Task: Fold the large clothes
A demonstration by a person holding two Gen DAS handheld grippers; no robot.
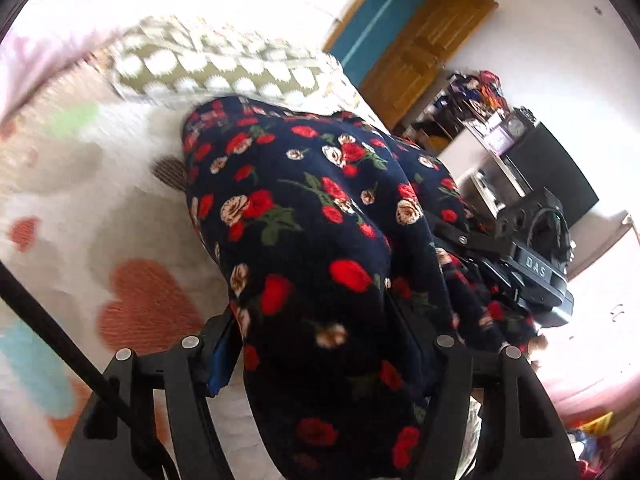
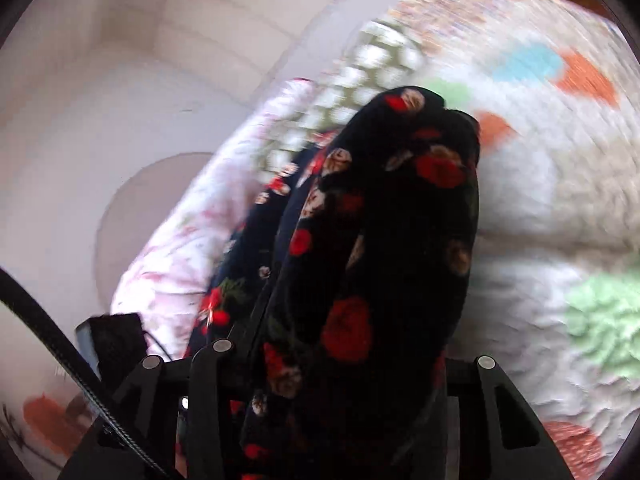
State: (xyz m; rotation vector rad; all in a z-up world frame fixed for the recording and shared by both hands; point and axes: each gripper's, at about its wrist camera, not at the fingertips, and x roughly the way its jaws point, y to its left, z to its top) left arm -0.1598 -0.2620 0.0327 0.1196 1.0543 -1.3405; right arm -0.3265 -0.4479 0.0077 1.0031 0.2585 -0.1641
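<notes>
Both claws, left (image 1: 320, 344) and right (image 2: 340, 356), are clamped on the dress (image 1: 312, 208), lifted above the bed (image 1: 132, 200); soft, floppy and probably light, it seems best gripped at edges or corners.
</notes>
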